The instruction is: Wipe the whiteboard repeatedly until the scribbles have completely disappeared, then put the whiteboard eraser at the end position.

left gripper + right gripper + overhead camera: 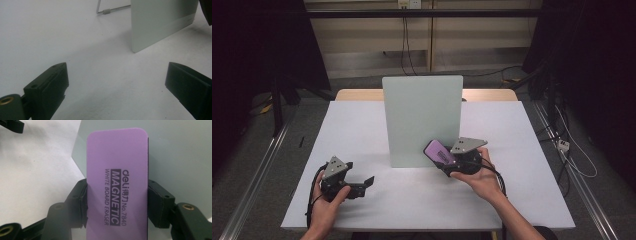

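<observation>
A pale grey-green whiteboard [422,120] stands upright in the middle of the white table [362,125]. My right gripper [447,159] is shut on a purple magnetic whiteboard eraser [439,151], held by its two long sides just in front of the board's lower right part. In the right gripper view the eraser [117,185] stands between the black jaws with the board [180,157] close behind it. My left gripper [368,181] rests low on the table at the front left, open, with nothing between its fingers [47,87]. Ahead of the left jaws the board [160,22] stands to the right.
A thin metal stand leg [110,10] props the board from behind. A wooden strip [357,94] edges the table's far side. Cables lie on the floor at the right [572,150], and dark frames stand on both sides.
</observation>
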Motion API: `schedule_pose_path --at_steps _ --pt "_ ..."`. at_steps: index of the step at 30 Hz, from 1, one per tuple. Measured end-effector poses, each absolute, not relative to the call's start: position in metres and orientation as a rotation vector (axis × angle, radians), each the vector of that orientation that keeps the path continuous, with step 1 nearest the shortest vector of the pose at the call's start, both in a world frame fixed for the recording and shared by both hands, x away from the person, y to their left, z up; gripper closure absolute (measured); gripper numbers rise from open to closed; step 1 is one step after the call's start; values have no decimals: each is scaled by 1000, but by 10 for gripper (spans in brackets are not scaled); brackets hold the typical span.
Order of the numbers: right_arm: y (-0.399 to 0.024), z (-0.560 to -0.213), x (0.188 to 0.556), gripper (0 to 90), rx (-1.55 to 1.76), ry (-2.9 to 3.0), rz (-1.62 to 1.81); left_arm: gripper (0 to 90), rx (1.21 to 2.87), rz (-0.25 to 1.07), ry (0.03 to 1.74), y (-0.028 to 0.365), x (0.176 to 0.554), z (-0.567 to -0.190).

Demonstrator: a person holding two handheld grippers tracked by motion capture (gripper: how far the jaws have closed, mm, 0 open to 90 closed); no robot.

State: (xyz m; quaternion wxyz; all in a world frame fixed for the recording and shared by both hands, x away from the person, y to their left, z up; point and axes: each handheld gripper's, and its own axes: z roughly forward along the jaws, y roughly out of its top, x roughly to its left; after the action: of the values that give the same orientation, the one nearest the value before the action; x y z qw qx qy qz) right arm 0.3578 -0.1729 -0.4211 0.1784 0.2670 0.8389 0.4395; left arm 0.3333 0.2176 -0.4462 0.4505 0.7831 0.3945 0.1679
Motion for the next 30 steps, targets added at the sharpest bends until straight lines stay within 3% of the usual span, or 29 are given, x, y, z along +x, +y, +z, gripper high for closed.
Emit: schedule_pose_path --at_steps 30 --pt "-173 -414 350 415 809 2598 1213 49 1938 414 967 215 333 -446"
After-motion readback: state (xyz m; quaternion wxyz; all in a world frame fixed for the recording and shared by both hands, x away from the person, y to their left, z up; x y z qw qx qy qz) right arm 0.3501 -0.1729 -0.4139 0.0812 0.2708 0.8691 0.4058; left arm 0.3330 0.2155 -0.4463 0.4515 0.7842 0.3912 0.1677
